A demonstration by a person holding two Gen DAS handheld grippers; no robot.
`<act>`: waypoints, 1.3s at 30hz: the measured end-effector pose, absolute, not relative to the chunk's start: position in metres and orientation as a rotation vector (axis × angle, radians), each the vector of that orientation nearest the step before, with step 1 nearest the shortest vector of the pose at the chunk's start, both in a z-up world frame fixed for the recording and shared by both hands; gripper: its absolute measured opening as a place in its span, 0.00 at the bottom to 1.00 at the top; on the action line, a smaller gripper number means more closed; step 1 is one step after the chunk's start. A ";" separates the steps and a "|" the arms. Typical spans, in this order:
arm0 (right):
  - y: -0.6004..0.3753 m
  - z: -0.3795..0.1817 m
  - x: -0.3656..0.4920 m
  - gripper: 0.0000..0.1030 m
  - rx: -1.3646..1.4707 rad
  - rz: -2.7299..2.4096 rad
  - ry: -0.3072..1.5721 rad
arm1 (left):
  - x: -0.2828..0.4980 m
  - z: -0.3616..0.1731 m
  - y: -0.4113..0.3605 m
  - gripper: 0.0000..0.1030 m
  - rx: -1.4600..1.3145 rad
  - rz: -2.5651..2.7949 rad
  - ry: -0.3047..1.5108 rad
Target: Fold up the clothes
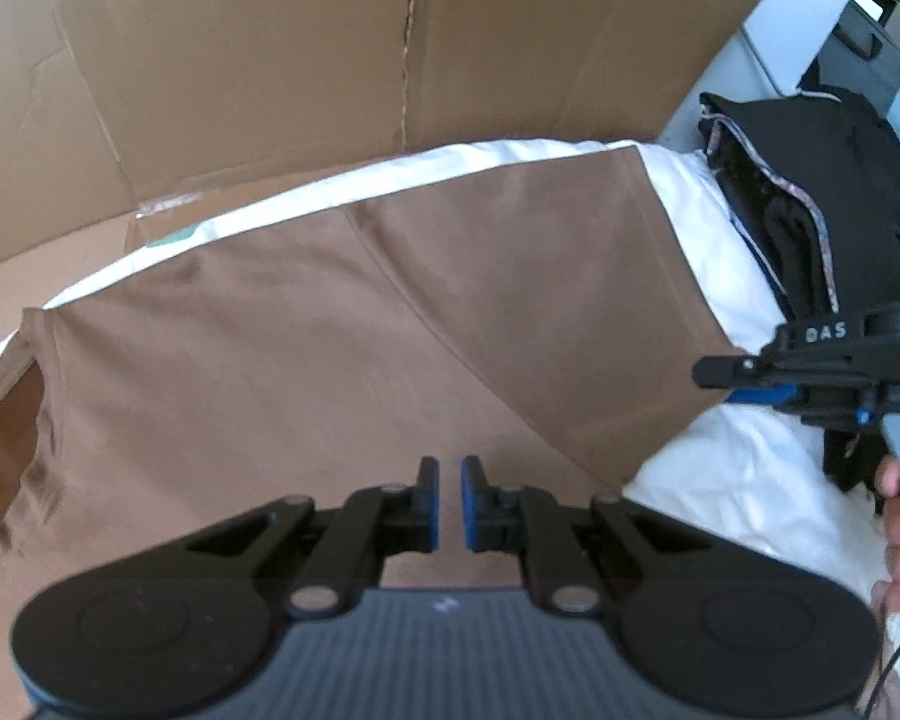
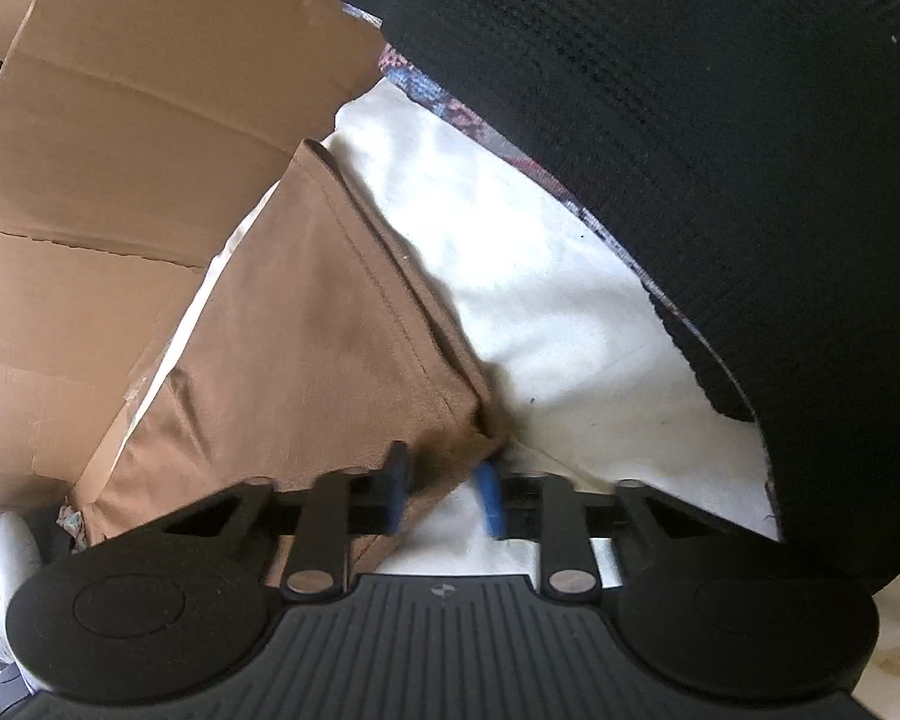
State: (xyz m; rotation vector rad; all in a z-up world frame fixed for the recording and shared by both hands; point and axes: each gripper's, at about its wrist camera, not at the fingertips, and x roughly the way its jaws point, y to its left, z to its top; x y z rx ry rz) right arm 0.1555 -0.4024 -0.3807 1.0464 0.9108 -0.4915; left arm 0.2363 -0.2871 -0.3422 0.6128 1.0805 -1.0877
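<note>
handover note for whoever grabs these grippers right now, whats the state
Left claw: shut, empty, hovering over the middle of the brown garment.
Right claw: pads apart around the garment's near right corner, not visibly clamped.
Things: the garment lies spread fairly flat on the white sheet, with cardboard behind it. Dark clothes are piled to the right.
Done: garment laid out; no finished fold is clear.
Left: grip the corner and probably fold it across, then finish folding.

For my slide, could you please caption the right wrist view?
Right gripper at the corner of a brown garment on a white sheet.
</note>
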 end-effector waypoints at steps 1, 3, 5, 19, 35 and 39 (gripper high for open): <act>-0.404 -0.380 0.154 0.07 1.049 -0.484 0.903 | 0.237 -0.343 -0.287 0.07 0.613 -1.083 1.084; -0.407 -0.377 0.151 0.05 1.061 -0.474 0.887 | 0.237 -0.345 -0.286 0.07 0.614 -1.079 1.091; -0.409 -0.374 0.151 0.05 1.047 -0.480 0.880 | 0.236 -0.346 -0.286 0.07 0.625 -1.081 1.092; -0.414 -0.383 0.153 0.16 1.108 -0.419 0.856 | 0.229 -0.347 -0.287 0.07 0.645 -1.097 1.092; -0.417 -0.369 0.146 0.04 1.089 -0.338 0.762 | 0.199 -0.356 -0.298 0.04 0.651 -1.218 1.071; -0.413 -0.359 0.152 0.04 1.056 -0.306 0.749 | 0.187 -0.354 -0.299 0.04 0.643 -1.258 1.053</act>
